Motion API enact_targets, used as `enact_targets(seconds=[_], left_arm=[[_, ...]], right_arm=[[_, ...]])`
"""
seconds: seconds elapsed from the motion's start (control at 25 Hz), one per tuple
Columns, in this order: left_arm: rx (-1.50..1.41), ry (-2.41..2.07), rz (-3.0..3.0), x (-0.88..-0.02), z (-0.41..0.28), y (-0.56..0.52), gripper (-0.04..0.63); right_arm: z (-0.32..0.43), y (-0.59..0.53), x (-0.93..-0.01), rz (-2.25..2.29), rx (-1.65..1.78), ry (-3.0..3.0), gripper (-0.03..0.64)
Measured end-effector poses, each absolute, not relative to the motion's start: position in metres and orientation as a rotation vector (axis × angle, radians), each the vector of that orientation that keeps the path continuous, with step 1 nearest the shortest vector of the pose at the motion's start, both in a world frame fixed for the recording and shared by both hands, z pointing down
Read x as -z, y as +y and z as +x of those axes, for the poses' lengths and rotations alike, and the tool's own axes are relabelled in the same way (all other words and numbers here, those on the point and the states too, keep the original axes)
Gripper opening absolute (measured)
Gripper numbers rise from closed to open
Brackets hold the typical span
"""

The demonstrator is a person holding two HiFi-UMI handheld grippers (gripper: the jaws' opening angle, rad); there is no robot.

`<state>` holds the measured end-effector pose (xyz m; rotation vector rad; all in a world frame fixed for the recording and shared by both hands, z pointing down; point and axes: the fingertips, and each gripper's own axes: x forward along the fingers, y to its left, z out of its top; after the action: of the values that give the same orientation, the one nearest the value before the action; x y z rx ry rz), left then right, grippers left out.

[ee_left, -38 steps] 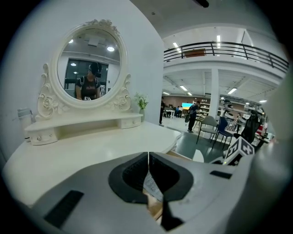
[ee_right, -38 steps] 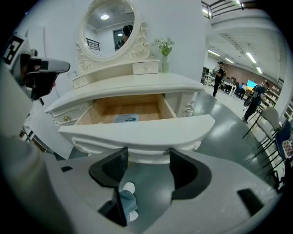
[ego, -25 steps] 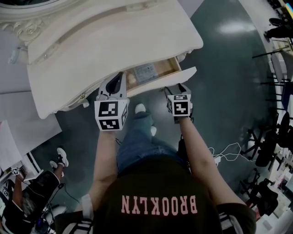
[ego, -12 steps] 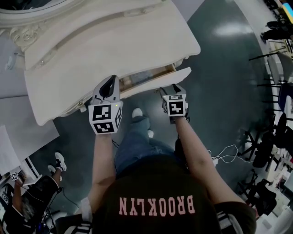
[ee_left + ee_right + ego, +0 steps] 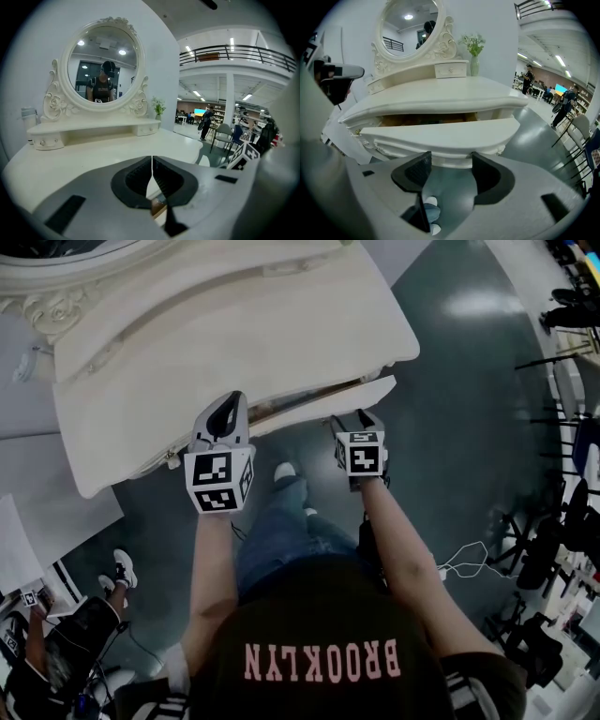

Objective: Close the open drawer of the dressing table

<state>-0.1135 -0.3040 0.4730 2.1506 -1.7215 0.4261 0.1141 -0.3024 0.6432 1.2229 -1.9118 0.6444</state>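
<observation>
The cream dressing table [image 5: 216, 324] fills the top of the head view. Its drawer [image 5: 323, 397] stands out only a little, with a narrow gap under the tabletop. In the right gripper view the curved drawer front [image 5: 440, 133] lies right ahead, and a strip of the wooden inside [image 5: 426, 119] shows above it. My right gripper [image 5: 451, 164] is open, its tips at the lower middle of the drawer front; it also shows in the head view [image 5: 354, 418]. My left gripper [image 5: 228, 407] is shut on nothing, held over the table's front edge, and its view [image 5: 152, 161] looks across the tabletop.
An oval mirror [image 5: 102, 68] with small shelf drawers stands at the table's back, and a vase of flowers [image 5: 474, 47] at the right. A seated person [image 5: 66, 634] is at the lower left. Cables [image 5: 459, 549] and stands [image 5: 544, 549] lie on the grey floor to the right.
The drawer has slid in from well open to a narrow gap. Both grippers have moved forward toward the table with it.
</observation>
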Motion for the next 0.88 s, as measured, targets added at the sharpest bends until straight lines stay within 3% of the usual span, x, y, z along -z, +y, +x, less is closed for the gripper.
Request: enact_targets(seconds=[0.88], left_arm=[[-0.400, -1.780, 2.129, -0.468, -0.142, -0.323, 0.009]], right_arm=[[0.096, -0.334, -0.643, 1.232, -0.634, -1.928, 0.259]])
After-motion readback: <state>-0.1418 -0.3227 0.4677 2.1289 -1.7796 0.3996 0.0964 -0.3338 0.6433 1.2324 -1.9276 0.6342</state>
